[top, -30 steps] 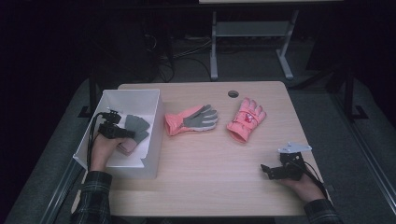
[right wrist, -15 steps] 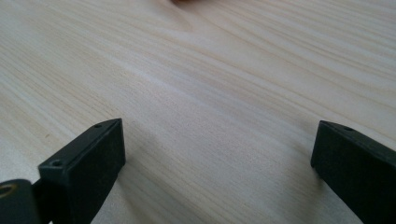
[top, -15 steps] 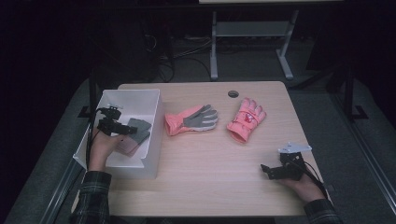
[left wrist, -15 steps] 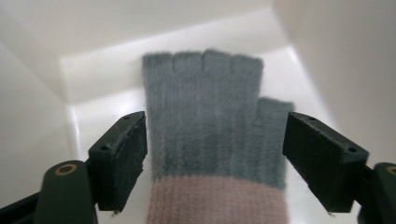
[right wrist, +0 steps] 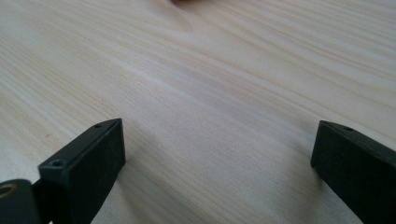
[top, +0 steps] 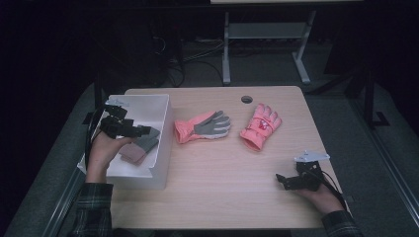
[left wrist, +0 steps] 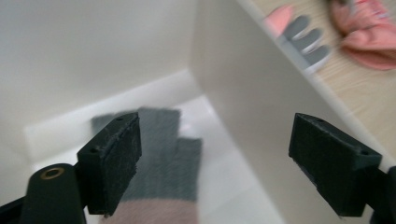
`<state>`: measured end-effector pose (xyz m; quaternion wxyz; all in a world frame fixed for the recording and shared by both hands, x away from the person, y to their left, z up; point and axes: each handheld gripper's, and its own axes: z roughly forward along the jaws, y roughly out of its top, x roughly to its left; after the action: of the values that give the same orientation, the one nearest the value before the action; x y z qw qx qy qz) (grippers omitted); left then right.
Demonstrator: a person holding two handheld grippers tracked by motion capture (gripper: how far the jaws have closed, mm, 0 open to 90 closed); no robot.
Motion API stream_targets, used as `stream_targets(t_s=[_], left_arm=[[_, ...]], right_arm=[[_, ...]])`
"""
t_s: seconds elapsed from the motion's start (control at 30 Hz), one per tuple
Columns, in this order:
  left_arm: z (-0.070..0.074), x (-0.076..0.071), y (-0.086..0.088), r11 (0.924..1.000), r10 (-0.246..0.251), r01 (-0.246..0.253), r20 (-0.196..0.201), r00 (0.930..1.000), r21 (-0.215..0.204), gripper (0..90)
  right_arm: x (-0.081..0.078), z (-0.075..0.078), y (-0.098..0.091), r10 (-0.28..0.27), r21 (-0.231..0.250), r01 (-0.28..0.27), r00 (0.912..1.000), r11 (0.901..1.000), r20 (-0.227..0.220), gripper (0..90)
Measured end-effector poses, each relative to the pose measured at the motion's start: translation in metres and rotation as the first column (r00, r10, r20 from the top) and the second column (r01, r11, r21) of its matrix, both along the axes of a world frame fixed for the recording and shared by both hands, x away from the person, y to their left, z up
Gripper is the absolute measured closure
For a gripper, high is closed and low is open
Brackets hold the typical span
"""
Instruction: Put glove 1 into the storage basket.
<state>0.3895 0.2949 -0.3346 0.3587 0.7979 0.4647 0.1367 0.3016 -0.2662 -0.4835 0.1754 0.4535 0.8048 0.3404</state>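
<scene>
The left gripper (top: 141,130) hovers above the white bin (top: 163,140), its jaws having just been opening, nothing between them. The grey-and-pink knit glove (left wrist: 166,163) lies inside the bin. Midway across the counter (top: 222,168), the coral ski gloves (top: 202,127) could snag the bin's rim when lifted over. The right gripper (top: 282,179) rests wide open and empty.

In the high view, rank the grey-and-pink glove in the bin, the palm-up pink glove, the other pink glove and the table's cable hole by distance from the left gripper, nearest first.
From the left gripper:
1. Grey-and-pink glove, just beneath it in the white bin.
2. Palm-up pink glove, on the table just past the bin's wall.
3. Cable hole, towards the far edge.
4. Other pink glove, farther right.
The last two are close.
</scene>
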Motion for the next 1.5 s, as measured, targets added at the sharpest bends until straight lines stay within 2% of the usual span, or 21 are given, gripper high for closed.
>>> stream_targets(t_s=[0.17, 0.3, 0.37, 0.53, 0.57, 0.6, 0.67, 0.7, 0.73, 0.83, 0.9, 0.93, 1.0, 1.07, 1.1, 1.23, 1.27, 1.43, 1.5], left_arm=[[0.012, -0.008, -0.017, 0.9966, -0.08, 0.081, 0.022, 0.9965, -0.017, 14.9], [0.016, -0.012, -0.029, 0.9928, -0.114, 0.115, 0.033, 0.993, -0.032, 15.1], [0.018, -0.013, -0.042, 0.9874, -0.153, 0.154, 0.031, 0.9878, -0.037, 16.1], [0.019, -0.016, -0.067, 0.9764, -0.212, 0.213, 0.031, 0.9767, -0.034, 22.2], [0.019, -0.016, -0.067, 0.9764, -0.212, 0.213, 0.031, 0.9767, -0.034, 22.6], [0.02, -0.017, -0.078, 0.9709, -0.236, 0.237, 0.033, 0.9713, -0.035, 24.2], [0.02, -0.018, -0.09, 0.9663, -0.254, 0.255, 0.042, 0.9663, -0.032, 28.0], [0.02, -0.018, -0.09, 0.9663, -0.254, 0.255, 0.042, 0.9663, -0.032, 29.8], [0.019, -0.018, -0.102, 0.96, -0.278, 0.279, 0.04, 0.9597, -0.02, 32.1], [0.018, -0.016, -0.121, 0.9542, -0.298, 0.299, 0.034, 0.9539, -0.013, 37.5], [0.018, -0.015, -0.127, 0.9532, -0.302, 0.302, 0.034, 0.9528, -0.009, 41.1], [0.017, -0.014, -0.137, 0.9513, -0.308, 0.308, 0.032, 0.9509, -0.002, 43.2], [0.017, -0.012, -0.148, 0.9493, -0.314, 0.314, 0.035, 0.9487, -0.003, 46.6], [0.016, -0.011, -0.157, 0.9451, -0.327, 0.326, 0.042, 0.9442, 0.013, 50.1], [0.015, -0.01, -0.162, 0.9457, -0.325, 0.325, 0.054, 0.9442, 0.014, 53.7], [0.013, -0.007, -0.174, 0.9483, -0.317, 0.317, 0.061, 0.9464, 0.011, 66.2], [0.01, -0.002, -0.182, 0.9517, -0.307, 0.307, 0.062, 0.9497, 0.012, 68.1], [-0.005, 0.013, -0.196, 0.9586, -0.285, 0.285, 0.029, 0.9582, 0.004, 77.8], [-0.012, 0.019, -0.2, 0.9606, -0.278, 0.278, 0.017, 0.9605, 0.012, 85.4]], right_arm=[[0.0, 0.0, 0.0, 0.0, 0.0, 0.0, 1.0, 1.0, 0.0, 2.5], [0.0, 0.0, 0.0, 0.0, 0.0, 0.0, 1.0, 1.0, 0.0, 2.4], [0.0, 0.0, 0.0, 0.0, 0.0, 0.0, 1.0, 1.0, 0.0, 2.5], [0.0, 0.0, 0.0, 0.0, 0.0, 0.0, 1.0, 1.0, 0.0, 2.5], [0.0, 0.0, 0.0, -0.001, 0.0, 0.001, 1.0, 1.0, 0.0, 2.5], [0.0, 0.0, 0.0, 0.0, 0.0, 0.0, 1.0, 1.0, 0.0, 2.5], [0.0, 0.0, 0.0, 0.0, 0.0, 0.0, 1.0, 1.0, 0.0, 2.4], [0.0, 0.0, 0.0, 0.0, 0.0, 0.0, 1.0, 1.0, 0.0, 2.4], [0.0, 0.0, 0.0, 0.0, 0.0, 0.0, 1.0, 1.0, 0.0, 2.5], [0.0, 0.0, 0.0, 0.0, 0.0, 0.0, 1.0, 1.0, 0.0, 2.5], [0.0, 0.0, 0.0, 0.0, 0.001, 0.0, 1.0, 1.0, 0.0, 2.5], [0.0, 0.0, 0.0, 0.0, 0.0, 0.0, 1.0, 1.0, 0.0, 2.5], [0.0, 0.0, 0.0, 0.0, 0.001, 0.0, 1.0, 1.0, 0.0, 2.4], [0.0, 0.0, 0.0, -0.001, 0.001, 0.001, 1.0, 1.0, 0.0, 2.5], [0.0, 0.0, 0.0, 0.0, 0.001, 0.0, 1.0, 1.0, 0.0, 2.5], [0.0, 0.0, 0.0, 0.0, 0.001, 0.0, 1.0, 1.0, 0.0, 2.5], [0.0, 0.0, 0.0, 0.0, 0.001, 0.0, 1.0, 1.0, 0.0, 2.5], [0.0, 0.0, 0.0, 0.0, 0.0, 0.0, 1.0, 1.0, 0.0, 2.4], [0.0, 0.0, 0.0, 0.0, 0.001, 0.0, 1.0, 1.0, 0.0, 2.5]])
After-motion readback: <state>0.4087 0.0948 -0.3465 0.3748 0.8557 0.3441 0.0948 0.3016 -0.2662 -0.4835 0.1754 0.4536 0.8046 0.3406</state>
